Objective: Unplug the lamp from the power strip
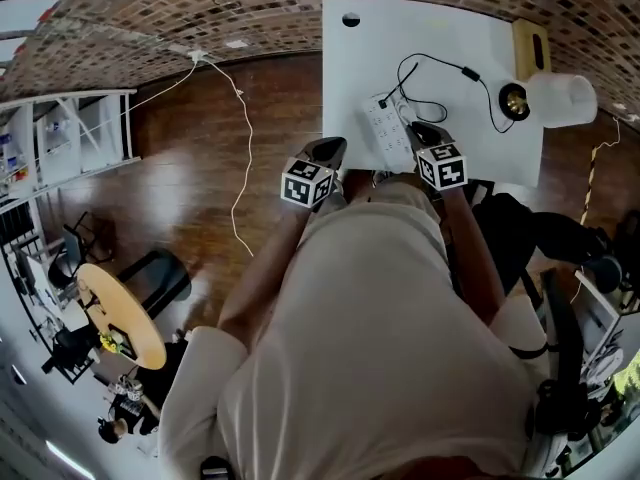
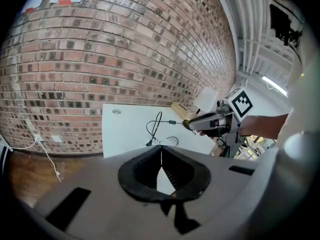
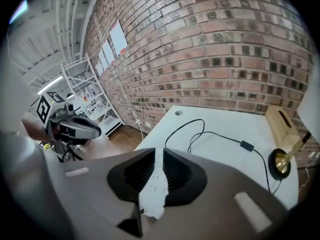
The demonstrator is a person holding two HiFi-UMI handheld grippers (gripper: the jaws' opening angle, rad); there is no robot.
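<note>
A white power strip [image 1: 385, 128] lies near the front of the white table [image 1: 450, 38]. A black cord [image 1: 440, 63] runs from its plug [image 1: 383, 103] to the lamp's brass base [image 1: 514, 100], beside the white shade [image 1: 562, 98]. My right gripper [image 1: 420, 128] hovers over the strip's right side. In the right gripper view its jaws [image 3: 159, 153] stand a narrow gap apart, and the strip [image 3: 154, 189] shows through the gap, below them. My left gripper [image 1: 330, 148] is at the table's front left edge. In the left gripper view its jaws [image 2: 161, 151] meet at the tips with nothing between them.
A wooden box [image 1: 530, 48] stands behind the lamp, and a cable hole [image 1: 350, 20] is at the table's far left. A brick wall runs behind the table. A white cable [image 1: 240, 148] trails over the wood floor, a shelving rack [image 1: 60, 138] stands left, and a round wooden table [image 1: 125, 313] lower left.
</note>
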